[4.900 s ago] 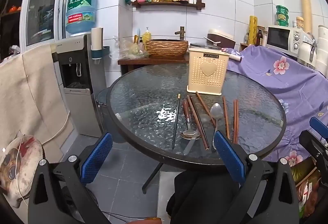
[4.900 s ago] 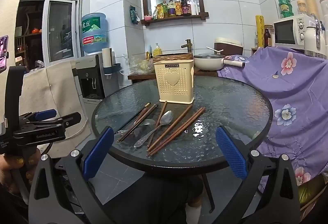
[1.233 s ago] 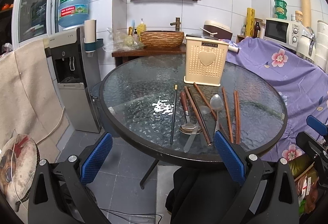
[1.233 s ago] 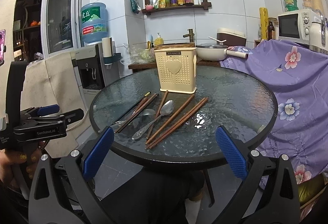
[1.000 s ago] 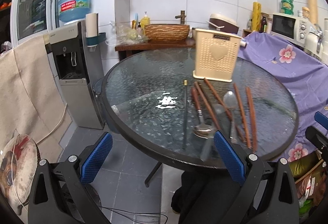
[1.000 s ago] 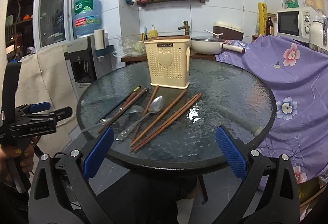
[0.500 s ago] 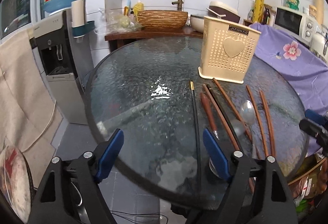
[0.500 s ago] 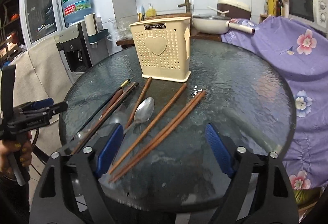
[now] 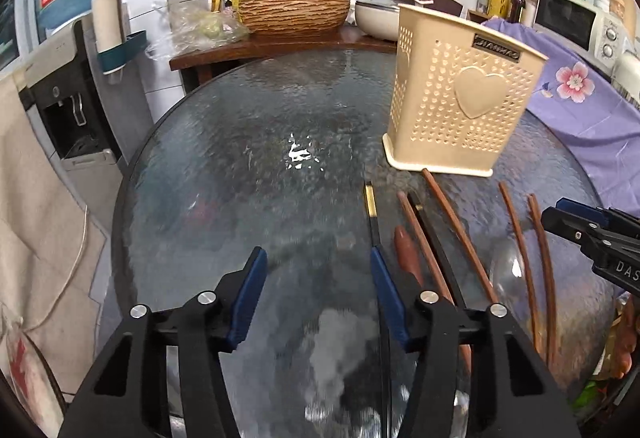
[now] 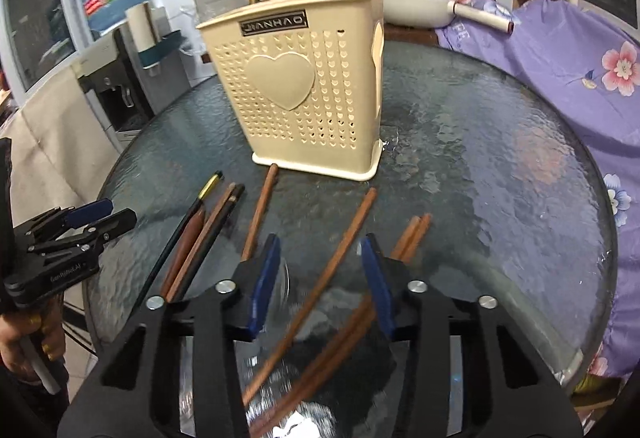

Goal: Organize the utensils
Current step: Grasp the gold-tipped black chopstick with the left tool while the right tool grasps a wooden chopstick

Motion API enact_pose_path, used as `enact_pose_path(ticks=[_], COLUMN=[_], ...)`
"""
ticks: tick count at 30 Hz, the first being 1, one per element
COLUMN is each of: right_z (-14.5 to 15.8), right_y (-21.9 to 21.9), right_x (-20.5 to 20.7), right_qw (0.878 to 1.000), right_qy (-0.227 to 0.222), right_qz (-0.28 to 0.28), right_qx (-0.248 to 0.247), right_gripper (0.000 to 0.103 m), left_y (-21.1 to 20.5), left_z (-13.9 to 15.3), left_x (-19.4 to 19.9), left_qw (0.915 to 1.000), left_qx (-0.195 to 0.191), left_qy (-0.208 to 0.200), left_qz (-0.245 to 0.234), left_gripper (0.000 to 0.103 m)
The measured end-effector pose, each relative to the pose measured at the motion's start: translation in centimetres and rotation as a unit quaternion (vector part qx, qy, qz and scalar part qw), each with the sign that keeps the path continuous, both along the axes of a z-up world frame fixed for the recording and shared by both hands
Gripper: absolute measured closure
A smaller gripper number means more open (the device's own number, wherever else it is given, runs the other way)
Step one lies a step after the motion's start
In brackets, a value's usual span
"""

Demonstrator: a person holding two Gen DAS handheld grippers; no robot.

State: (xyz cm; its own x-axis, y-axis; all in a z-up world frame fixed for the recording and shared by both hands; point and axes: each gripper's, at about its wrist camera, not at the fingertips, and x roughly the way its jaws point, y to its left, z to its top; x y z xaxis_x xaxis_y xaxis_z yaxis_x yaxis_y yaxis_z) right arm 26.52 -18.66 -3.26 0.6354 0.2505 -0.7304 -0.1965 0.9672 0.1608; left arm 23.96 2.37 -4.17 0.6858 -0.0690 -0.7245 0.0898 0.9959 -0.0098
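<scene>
A cream perforated utensil holder (image 9: 460, 109) (image 10: 300, 93) stands on the round glass table (image 9: 240, 177) (image 10: 480, 177). Brown chopsticks (image 9: 460, 234), a black gold-tipped chopstick (image 9: 371, 205) (image 10: 188, 213) and a spoon (image 10: 282, 282) lie in front of it. My left gripper (image 9: 316, 262) hovers over the table with its jaws closing and nothing between them; the black chopstick lies just beside its right finger. My right gripper (image 10: 320, 246) is also closing, and one brown chopstick (image 10: 348, 238) lies on the glass between its pads, untouched.
A water dispenser (image 9: 68, 85) stands at the left. A wooden basin (image 9: 294, 11) and a pan (image 10: 420, 7) sit behind the table. Purple flowered cloth (image 10: 580, 49) covers the right side, with a microwave (image 9: 572, 25) behind. A hand (image 10: 28, 338) holds the left gripper (image 10: 80, 230).
Both grippers have come forward over the table toward the utensils and tipped downward. Both pairs of jaws have narrowed from wide open.
</scene>
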Motion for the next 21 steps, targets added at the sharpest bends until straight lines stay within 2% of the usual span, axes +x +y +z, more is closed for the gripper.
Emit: enact_pose_path(ticks=[6,13,18,21], right_z=[-1.2,-2.2,-2.9,-3.4], right_y=[1.1,1.0,0.8,1.1], right_x=[2.4,3.8,4.4,4.7], right_qw=[0.999,0.998,0.997,0.997], right_qy=[0.020,0.036,0.051,0.056], right_qz=[-0.021,-0.036,-0.041,-0.040], right_qx=[-0.026,-0.035,-0.031,-0.036], right_gripper=[0.072,0.077,0.079,0.083], left_y=[-0.7,-1.7,-2.8,-3.2], left_z=[-1.0,-1.4,-1.8,-2.2], left_x=[3.2,5.9,6.6,7.1], left_qw=[0.9989,0.9980,0.9973,0.9967], left_qx=[-0.028,-0.024,-0.003,0.001], left_qy=[0.035,0.053,0.062,0.070], left_qz=[-0.017,-0.025,-0.040,-0.041], left_gripper=[0.060,0.063,0.063,0.070])
